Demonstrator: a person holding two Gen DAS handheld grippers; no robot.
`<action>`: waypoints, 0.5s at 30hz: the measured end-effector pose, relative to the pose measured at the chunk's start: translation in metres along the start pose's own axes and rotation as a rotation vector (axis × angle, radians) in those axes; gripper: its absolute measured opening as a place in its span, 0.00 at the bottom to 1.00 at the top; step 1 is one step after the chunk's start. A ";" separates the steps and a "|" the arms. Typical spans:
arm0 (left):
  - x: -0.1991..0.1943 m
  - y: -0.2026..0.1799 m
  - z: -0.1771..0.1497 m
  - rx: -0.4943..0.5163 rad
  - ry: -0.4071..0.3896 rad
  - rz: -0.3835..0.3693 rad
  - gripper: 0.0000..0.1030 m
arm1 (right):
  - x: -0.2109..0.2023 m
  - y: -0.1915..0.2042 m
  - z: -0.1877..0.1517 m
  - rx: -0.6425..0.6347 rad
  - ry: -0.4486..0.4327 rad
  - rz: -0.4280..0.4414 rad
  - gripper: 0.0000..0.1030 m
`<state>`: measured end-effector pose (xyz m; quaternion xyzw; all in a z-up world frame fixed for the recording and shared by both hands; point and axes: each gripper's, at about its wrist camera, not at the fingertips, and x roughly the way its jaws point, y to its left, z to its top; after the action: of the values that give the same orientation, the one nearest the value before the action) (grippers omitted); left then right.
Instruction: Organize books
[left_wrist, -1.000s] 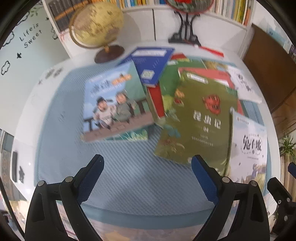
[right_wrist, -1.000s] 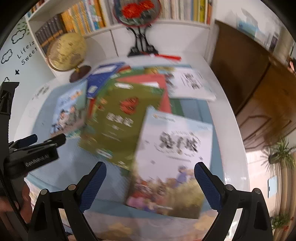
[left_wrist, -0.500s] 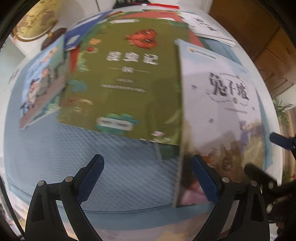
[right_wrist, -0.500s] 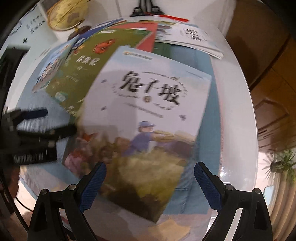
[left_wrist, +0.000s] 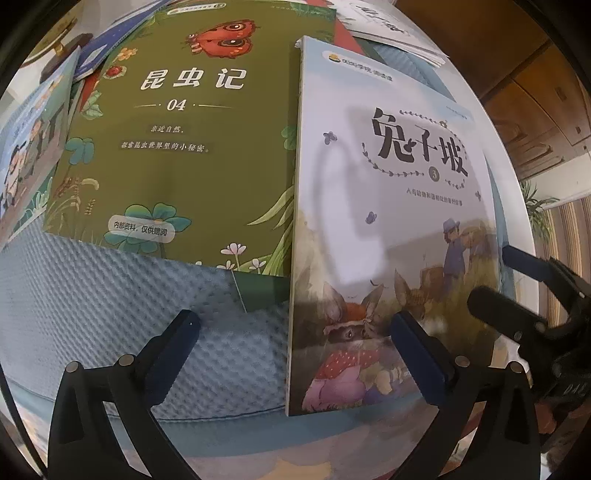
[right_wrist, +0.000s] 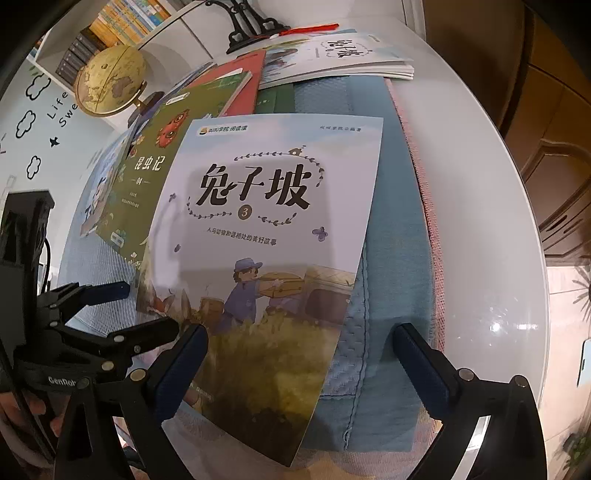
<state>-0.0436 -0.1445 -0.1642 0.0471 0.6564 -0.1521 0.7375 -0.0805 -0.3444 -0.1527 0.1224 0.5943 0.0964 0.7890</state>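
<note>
I read 兔子坡 and circled 3 on pale book (right_wrist: 266, 206). Green book (left_wrist: 184, 122) reads 昆虫记, 04, badge 内部资料,仅供赠阅. Wall (right_wrist: 22, 155) shows "Life", "Swe", rest cut off. I see "GenRob" on left gripper (right_wrist: 107, 310). Far white book (right_wrist: 340, 51): title too tilted to read.

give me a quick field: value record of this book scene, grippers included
surface: blue textured mat on a white table
nearest book: pale rabbit-hill book, lying partly over the green book
second book: green insect book, flat on the mat
far books: white book at the back edge
background: globe
left gripper: open, over the pale book's left edge
right gripper: open, over the pale book's lower right part
</note>
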 end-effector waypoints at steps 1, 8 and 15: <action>0.002 0.002 0.005 -0.003 0.011 0.001 1.00 | 0.001 0.001 -0.001 -0.005 0.000 -0.005 0.99; 0.008 0.005 0.037 0.035 0.033 -0.093 0.95 | -0.003 0.006 0.004 0.017 0.000 0.127 0.92; -0.005 0.025 0.041 -0.009 0.018 -0.151 0.69 | 0.004 -0.012 0.003 0.113 0.054 0.324 0.79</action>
<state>0.0019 -0.1314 -0.1568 -0.0046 0.6655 -0.2037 0.7180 -0.0765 -0.3546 -0.1595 0.2582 0.5923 0.1921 0.7387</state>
